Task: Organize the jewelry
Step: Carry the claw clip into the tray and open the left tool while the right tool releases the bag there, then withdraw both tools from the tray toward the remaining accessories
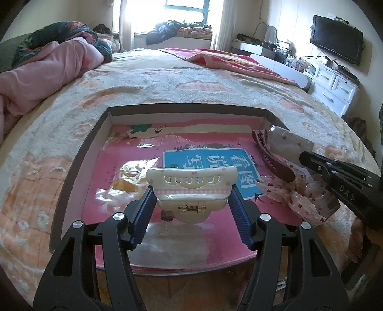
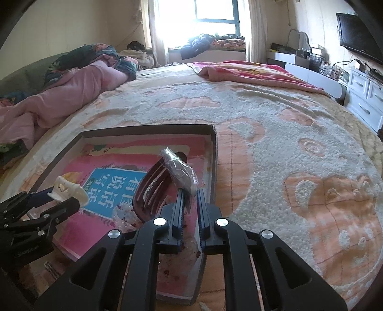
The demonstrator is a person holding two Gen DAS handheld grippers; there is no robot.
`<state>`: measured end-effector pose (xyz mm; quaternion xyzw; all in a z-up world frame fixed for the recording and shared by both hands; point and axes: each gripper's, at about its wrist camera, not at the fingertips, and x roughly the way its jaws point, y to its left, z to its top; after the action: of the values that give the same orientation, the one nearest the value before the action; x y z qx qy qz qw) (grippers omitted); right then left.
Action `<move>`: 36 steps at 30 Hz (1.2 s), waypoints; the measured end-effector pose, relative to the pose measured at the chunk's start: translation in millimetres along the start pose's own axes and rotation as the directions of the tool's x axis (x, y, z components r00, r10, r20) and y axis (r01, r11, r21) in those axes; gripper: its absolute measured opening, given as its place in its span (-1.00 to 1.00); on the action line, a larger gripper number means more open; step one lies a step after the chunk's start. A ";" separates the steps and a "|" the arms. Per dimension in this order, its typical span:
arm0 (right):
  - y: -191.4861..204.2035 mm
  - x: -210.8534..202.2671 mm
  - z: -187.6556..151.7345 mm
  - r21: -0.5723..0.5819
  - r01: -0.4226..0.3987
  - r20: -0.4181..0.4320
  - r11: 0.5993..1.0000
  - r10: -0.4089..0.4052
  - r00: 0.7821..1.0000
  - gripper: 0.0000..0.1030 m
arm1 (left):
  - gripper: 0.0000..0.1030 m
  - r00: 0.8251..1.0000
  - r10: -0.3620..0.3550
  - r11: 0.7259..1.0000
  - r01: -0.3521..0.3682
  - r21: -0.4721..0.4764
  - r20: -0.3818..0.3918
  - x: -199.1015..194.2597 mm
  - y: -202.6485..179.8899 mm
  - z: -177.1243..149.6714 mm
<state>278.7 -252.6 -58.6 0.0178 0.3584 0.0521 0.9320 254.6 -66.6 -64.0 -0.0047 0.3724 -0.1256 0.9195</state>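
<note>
**Two hair clips held over the box**

Nearest in the left wrist view is the left gripper (image 1: 191,191). It is about half open, and its blue pads (image 1: 143,210) squeeze the sides of a white hair clip (image 1: 191,184). The clip hangs over the near middle of the shallow box (image 1: 79,153).

On the right, the right gripper (image 2: 190,193) is almost closed. It pinches a clear plastic packet (image 2: 179,167) with a dark red hair clip (image 2: 150,189) hanging from it. A bit of flowery cloth (image 1: 304,191) is bunched up under that clip, by the right wall of the box.

The box has a pink picture book (image 1: 134,158) lying flat in it, with a blue label (image 1: 210,167). A crinkly clear bag (image 1: 134,172) lies on the book.

I think the job now is to put each clip down in the box. It would be best to go low first, let go slowly, and keep the two clips apart so they do not tangle.

The box sits on a fluffy peach and white blanket (image 2: 287,143) on a big bed. Farther off lies a pink quilt (image 1: 47,71) on the left. At the far end are a bright window (image 2: 215,14), white drawers (image 1: 335,86) and a black TV (image 1: 337,38).
</note>
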 end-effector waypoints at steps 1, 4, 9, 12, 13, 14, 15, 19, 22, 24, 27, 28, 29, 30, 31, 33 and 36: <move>0.4 -0.4 -0.9 0.002 -0.002 -0.001 1.000 0.002 1.000 -0.78 | 0.02 1.000 -0.002 1.000 0.002 -0.003 -0.001 -0.1 0.4 -0.2; -0.8 -2.2 -2.4 0.010 -0.011 -0.003 1.000 0.011 1.000 -0.77 | 0.02 1.000 -0.004 1.000 0.004 -0.006 -0.003 0.0 0.2 -0.4; -3.6 -6.2 -3.5 0.028 -0.030 0.001 0.999 0.030 1.000 -0.56 | 0.02 1.000 -0.003 1.000 0.003 -0.005 -0.002 -0.1 0.5 -0.1; -2.6 -10.0 -4.0 0.028 -0.041 0.009 0.999 0.041 0.999 -0.48 | 0.02 1.000 -0.003 1.000 0.003 -0.006 -0.002 -0.1 0.6 0.1; -2.3 -11.6 -4.3 0.028 -0.047 0.013 0.999 0.046 0.999 -0.45 | 0.02 1.000 -0.002 1.000 0.002 -0.007 -0.001 -0.3 0.9 -0.2; -2.3 -13.2 -4.5 0.027 -0.051 0.019 0.998 0.050 0.999 -0.38 | 0.03 1.000 -0.002 1.000 0.002 -0.009 -0.001 -0.4 1.2 -0.4; -2.2 -15.1 -4.8 0.026 -0.054 0.026 0.998 0.053 0.998 -0.33 | 0.03 1.000 -0.002 1.000 0.002 -0.010 -0.001 -0.6 1.4 -0.7; -0.8 -24.5 -4.8 0.014 -0.048 0.057 0.999 0.047 0.997 -0.11 | 0.07 1.000 -0.002 1.000 0.002 -0.016 0.002 -2.6 3.9 -1.6; -1.5 -31.1 -4.6 0.010 -0.047 0.078 0.999 0.046 0.996 -0.03 | 0.10 1.000 0.000 1.000 0.000 -0.018 0.009 -6.7 3.9 -1.8; -2.3 -35.8 -4.1 0.009 -0.046 0.091 0.999 0.045 0.995 0.05 | 0.11 1.000 0.001 1.000 -0.001 -0.020 0.013 -9.7 3.8 -1.2; -4.2 -41.2 -4.3 0.014 -0.045 0.105 0.999 0.043 0.993 0.15 | 0.16 1.000 0.001 1.000 -0.001 -0.028 0.016 -13.1 4.8 -0.5; -5.0 -42.2 -4.1 0.015 -0.045 0.108 0.999 0.043 0.993 0.16 | 0.19 1.000 0.001 1.000 -0.001 -0.031 0.018 -14.8 5.7 -0.3; -5.7 -43.6 -4.1 0.016 -0.044 0.112 0.999 0.042 0.993 0.18 | 0.20 1.000 0.001 0.999 -0.001 -0.034 0.020 -16.5 6.2 0.0; -6.2 -45.0 -4.2 0.016 -0.043 0.114 0.999 0.041 0.993 0.19 | 0.23 1.000 0.002 0.999 -0.001 -0.037 0.022 -18.0 6.6 0.3; -6.8 -46.6 -4.6 0.018 -0.042 0.117 0.999 0.040 0.992 0.20 | 0.27 1.000 0.002 0.999 -0.001 -0.042 0.025 -20.7 7.5 0.6; -7.6 -48.5 -4.5 0.022 -0.041 0.121 0.999 0.038 0.992 0.25 | 0.34 0.999 0.004 0.999 -0.003 -0.049 0.032 -25.2 8.1 0.7; -9.1 -53.0 -4.8 0.028 -0.044 0.130 0.999 0.040 0.991 0.28 | 0.46 0.999 0.007 0.998 -0.004 -0.058 0.042 -30.8 8.9 1.4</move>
<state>237.2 -267.5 -27.5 0.0428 0.2975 0.0650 0.9515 236.4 -50.9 -42.8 -0.0330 0.3564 -0.1121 0.9270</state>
